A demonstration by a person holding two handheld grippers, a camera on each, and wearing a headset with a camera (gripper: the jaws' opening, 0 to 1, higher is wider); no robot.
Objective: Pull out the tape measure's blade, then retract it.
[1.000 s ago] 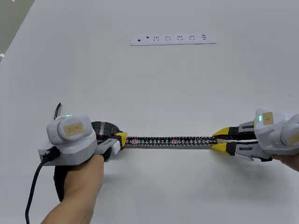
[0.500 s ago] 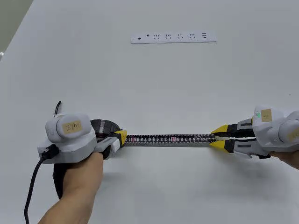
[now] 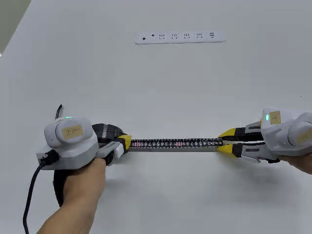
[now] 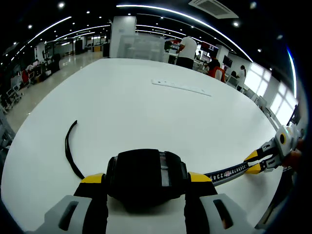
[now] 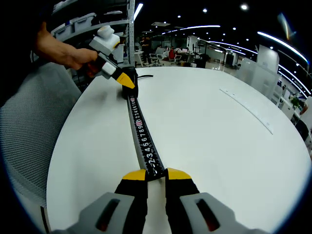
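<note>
**A:** How do the jaws stand?

**B:** The left gripper (image 4: 146, 179) has its two jaws pressed on the sides of the black case (image 4: 146, 165), one on each side. The right gripper (image 5: 156, 175) has its two jaws pinched nearly together on the end of the blade (image 5: 144, 139).

**A:** And the count?

**B:** One tape measure, so one case and one blade. The blade is drawn out flat along the desk (image 3: 170, 87) between the two grippers, numbers upward. Two hands: the left hand (image 3: 83, 183) and the right hand (image 3: 303, 163).

**A:** Where does it lie?

**B:** On the near part of the desk, with the case at the left and the blade's end at the right.

**A:** What else is around?

**B:** One white power strip (image 3: 180, 37) on the far side, well apart from the blade. One thin black strap (image 4: 70, 151) curls on the desk beside the case. One black cable (image 3: 31, 195) hangs from the left gripper's body.

**A:** Does anything stand in the way?

**B:** In the head view the left gripper's body covers part of the case. The blade itself is in open view from case to jaws.
</note>
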